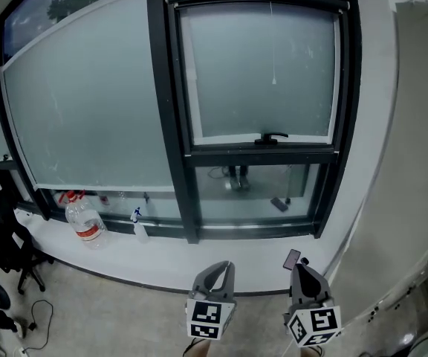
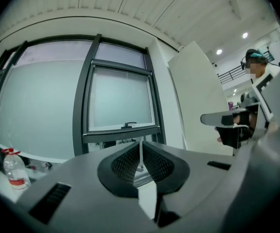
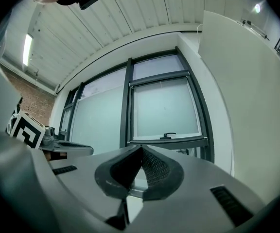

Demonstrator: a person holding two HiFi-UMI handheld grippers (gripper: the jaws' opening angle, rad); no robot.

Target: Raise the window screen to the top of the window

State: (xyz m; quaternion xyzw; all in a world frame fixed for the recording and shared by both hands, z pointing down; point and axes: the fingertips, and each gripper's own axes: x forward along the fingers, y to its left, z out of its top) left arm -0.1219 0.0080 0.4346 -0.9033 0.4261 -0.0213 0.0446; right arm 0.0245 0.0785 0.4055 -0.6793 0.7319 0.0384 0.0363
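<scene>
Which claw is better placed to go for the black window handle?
Right, probably: the right claw sits more nearly under the black handle than the left claw. Both are shut, empty and well below it.

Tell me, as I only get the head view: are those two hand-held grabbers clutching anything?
Observer: No. The left gripper view shows the left gripper shut, with nothing between its jaws.
Operator: And the other one?
Observer: The right gripper view shows the right gripper shut and empty too.
Operator: What is over the window?
Observer: A white slatted ceiling, with a long light lit off to the left.
</scene>
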